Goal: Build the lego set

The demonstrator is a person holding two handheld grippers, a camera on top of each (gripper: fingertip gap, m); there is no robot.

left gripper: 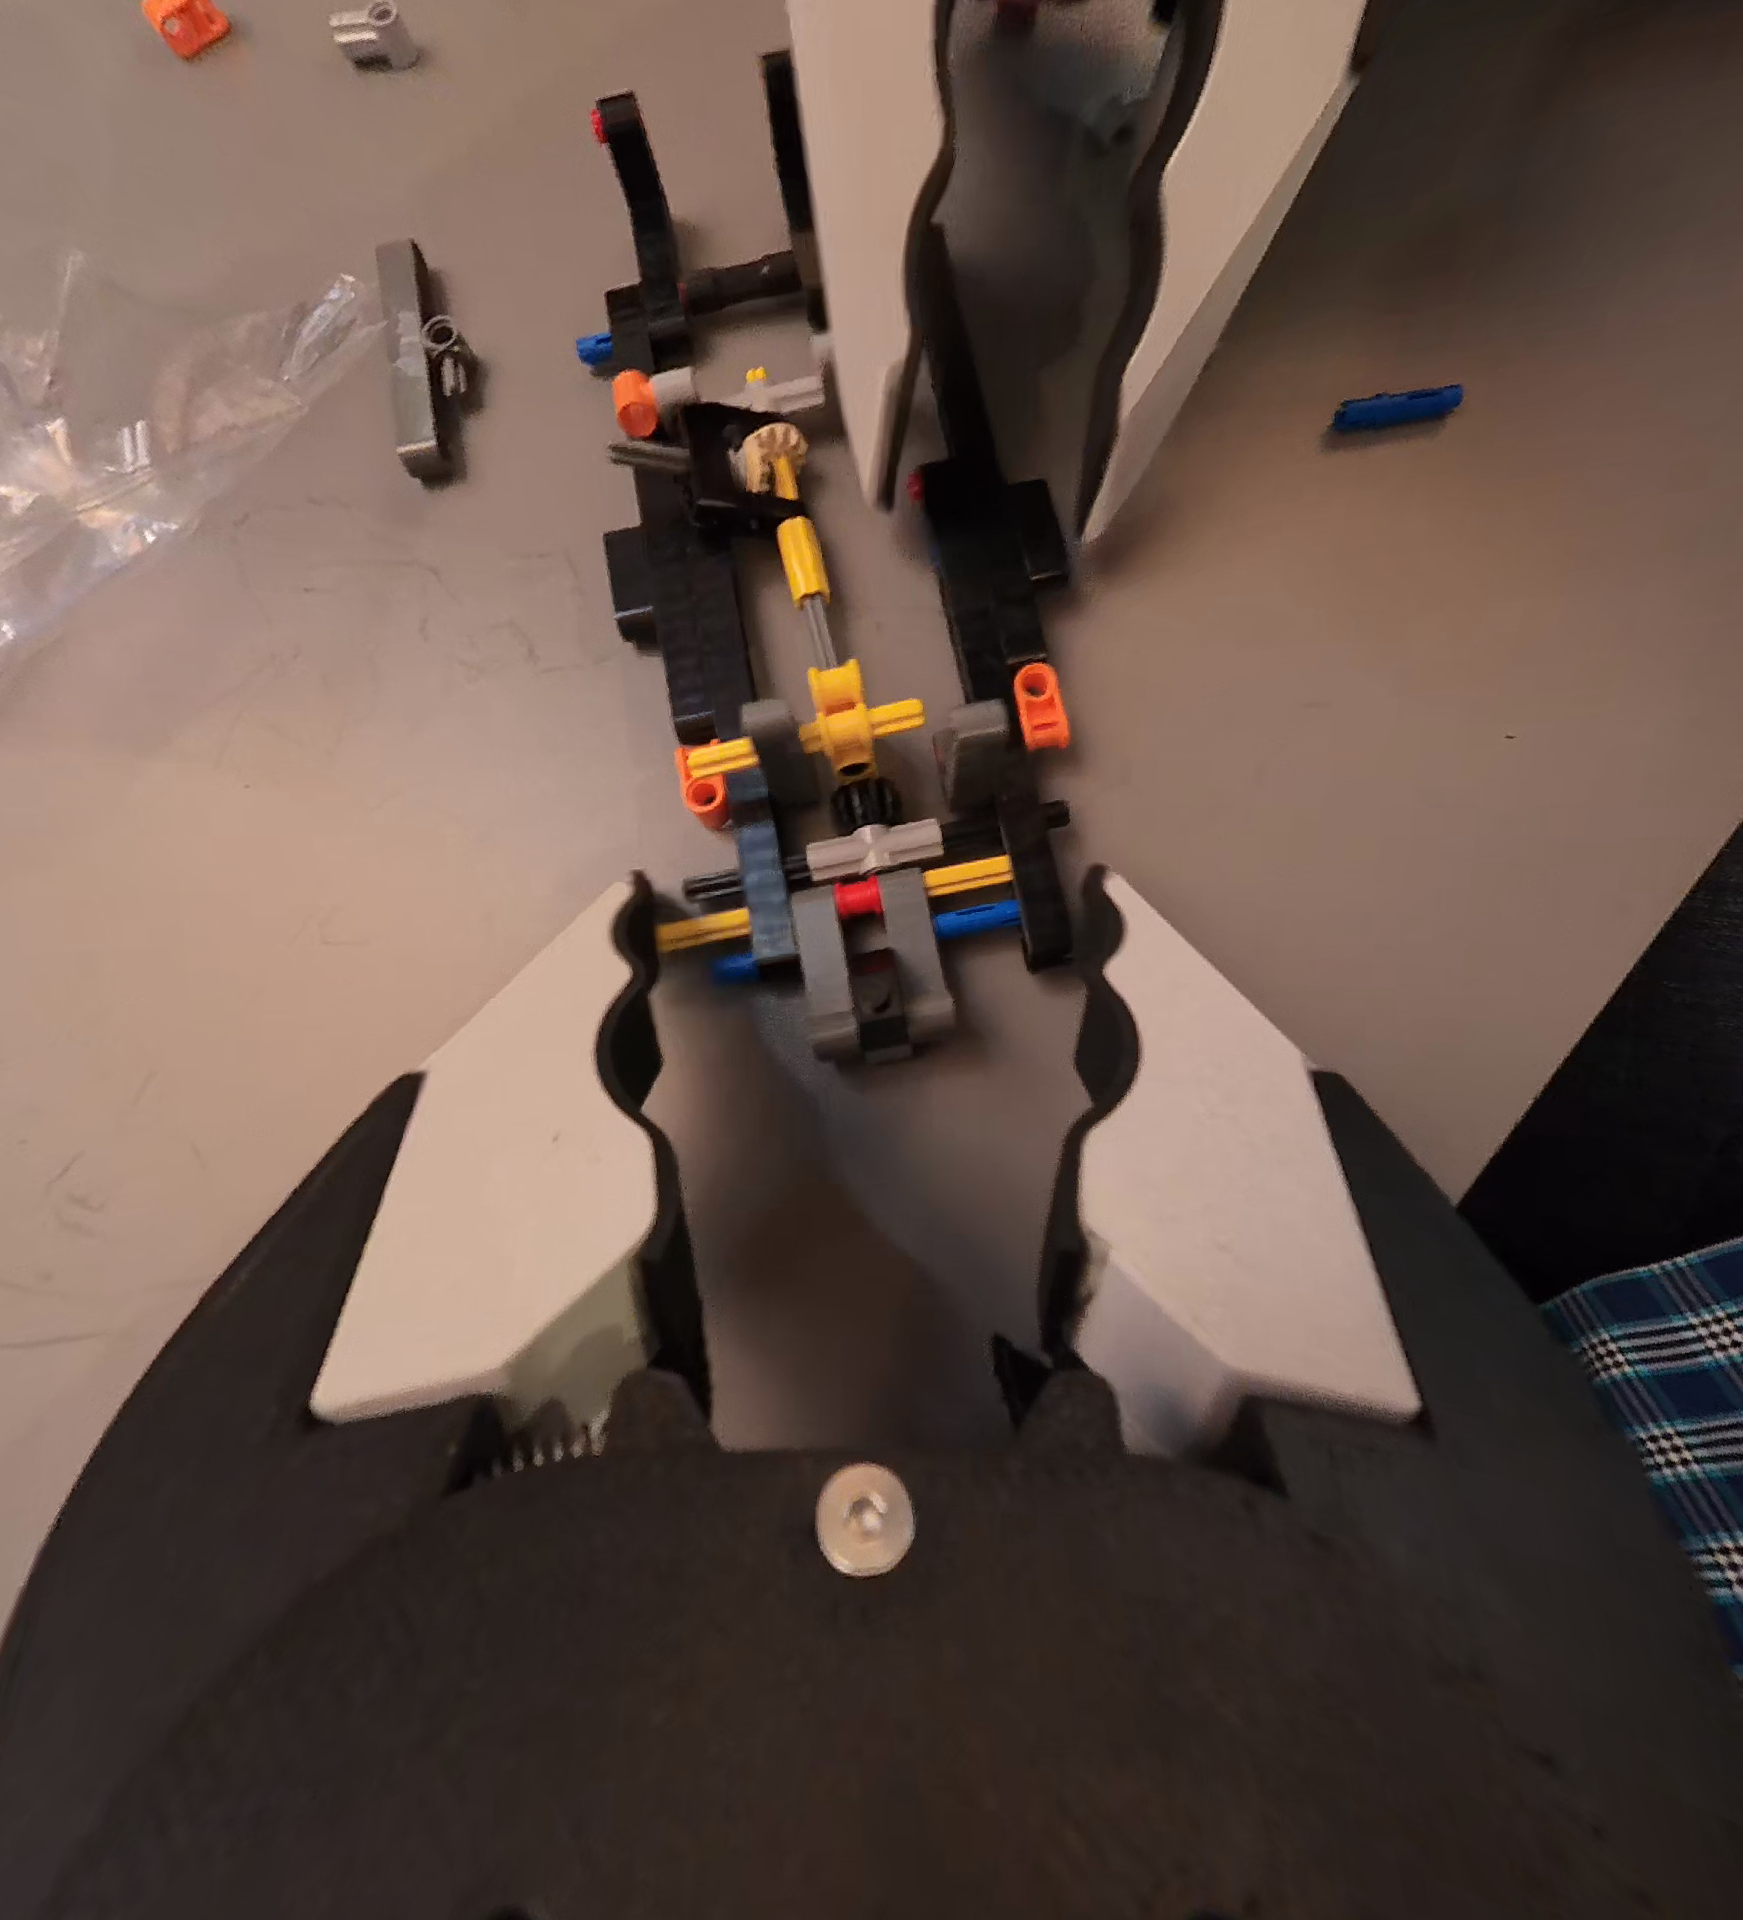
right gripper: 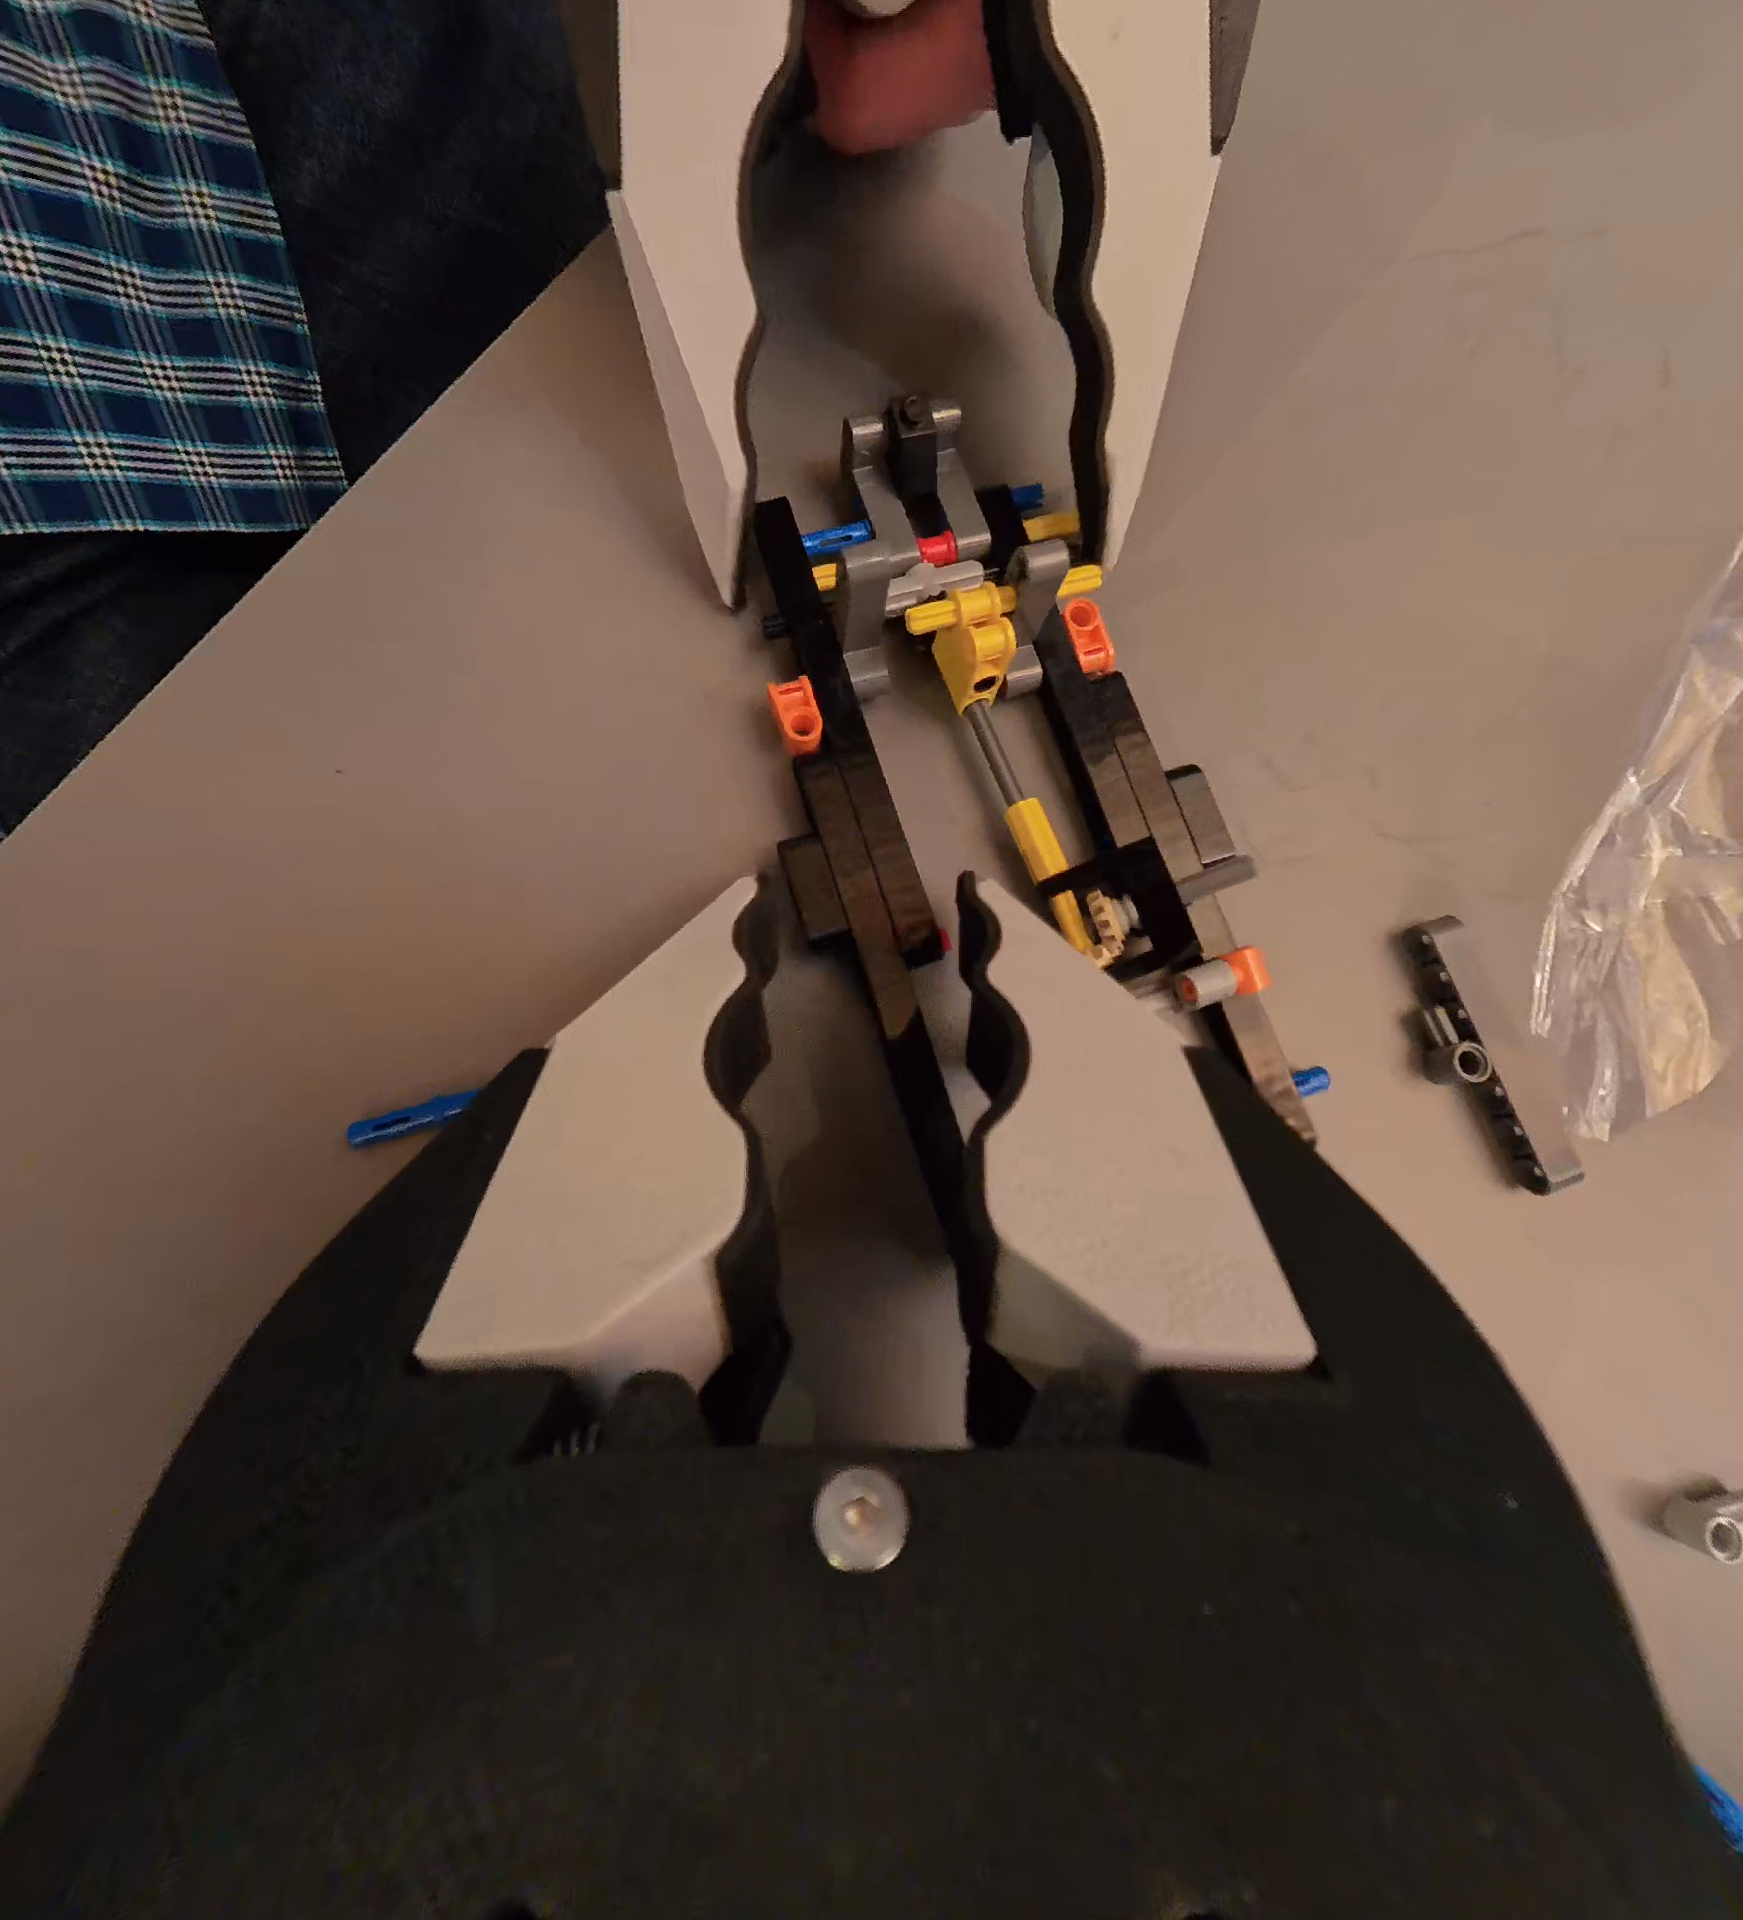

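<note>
Both handheld tools look alike: the left gripper [left gripper: 867, 904] and right gripper [right gripper: 862, 914] each have a broad, matte black, grainy body that fans out like wings, one silver hex screw [left gripper: 865, 1519] set in the middle, and two pale wedge-shaped fingers [left gripper: 534, 1143] lined with wavy black pads [left gripper: 628, 997]. The person wears a blue, white and black plaid shirt [right gripper: 98, 270] over dark trousers [left gripper: 1677, 1039].

lego frame [left gripper: 846, 665] on table [left gripper: 223, 935] between both tongs, loose beam [left gripper: 415, 358] beside bag [left gripper: 67, 436]
</note>
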